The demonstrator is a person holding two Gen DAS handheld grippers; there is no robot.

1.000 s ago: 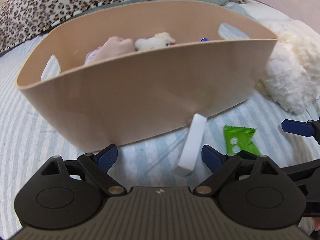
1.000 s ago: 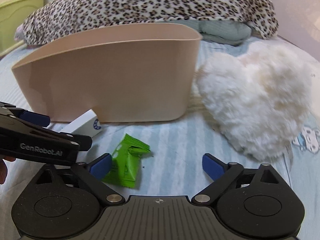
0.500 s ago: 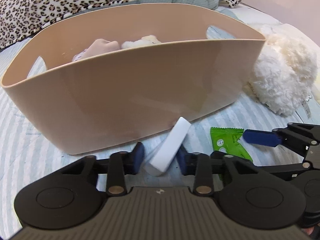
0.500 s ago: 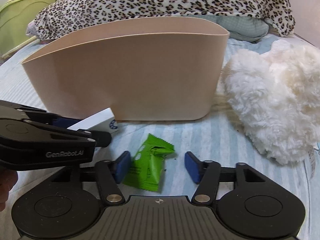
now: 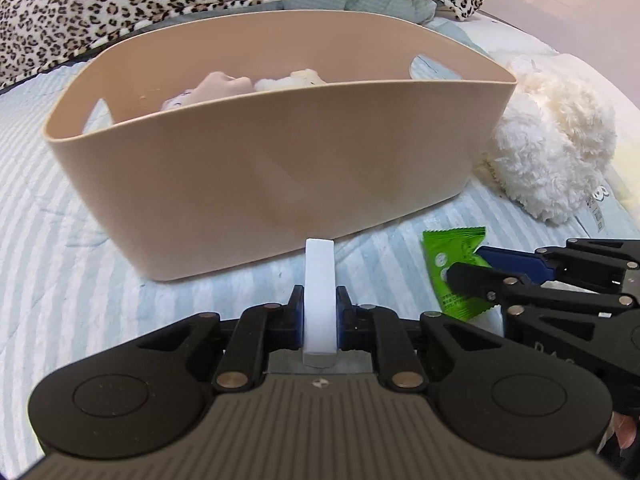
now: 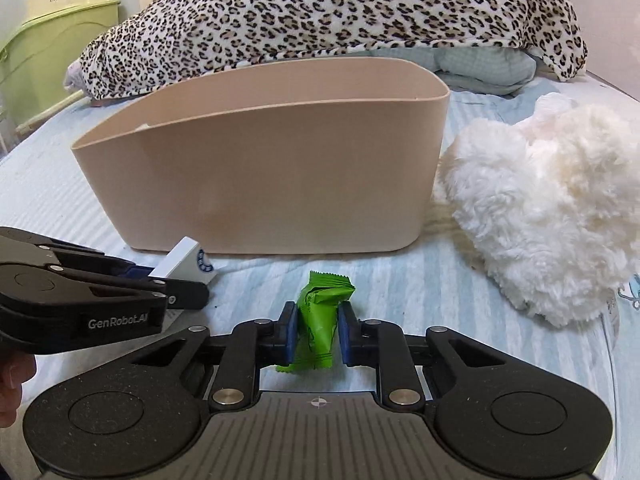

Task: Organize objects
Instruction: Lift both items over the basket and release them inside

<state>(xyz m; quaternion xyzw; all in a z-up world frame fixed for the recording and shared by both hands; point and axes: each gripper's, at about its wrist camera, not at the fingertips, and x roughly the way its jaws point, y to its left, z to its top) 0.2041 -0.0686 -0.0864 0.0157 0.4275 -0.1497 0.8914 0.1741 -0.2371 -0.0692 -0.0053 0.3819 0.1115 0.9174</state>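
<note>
A beige plastic bin [image 5: 280, 184] stands on the striped bed, with soft toys [image 5: 240, 84] inside; it also shows in the right wrist view [image 6: 272, 184]. My left gripper [image 5: 319, 318] is shut on a flat white box [image 5: 319, 280], held on edge just in front of the bin; the box also shows in the right wrist view [image 6: 188, 264]. My right gripper [image 6: 318, 334] is shut on a green snack packet [image 6: 322, 320], close to the bedsheet. The packet also shows in the left wrist view [image 5: 452, 260], to the right of the box.
A fluffy white heart cushion [image 6: 552, 216] lies right of the bin. A leopard-print blanket [image 6: 328, 20] and a teal pillow [image 6: 480, 64] lie behind it. A green cabinet [image 6: 44, 60] stands at the far left beside the bed.
Both grippers closed from wide open: the left on the white box, the right on the green packet. The white box now stands on edge between the left fingers.
</note>
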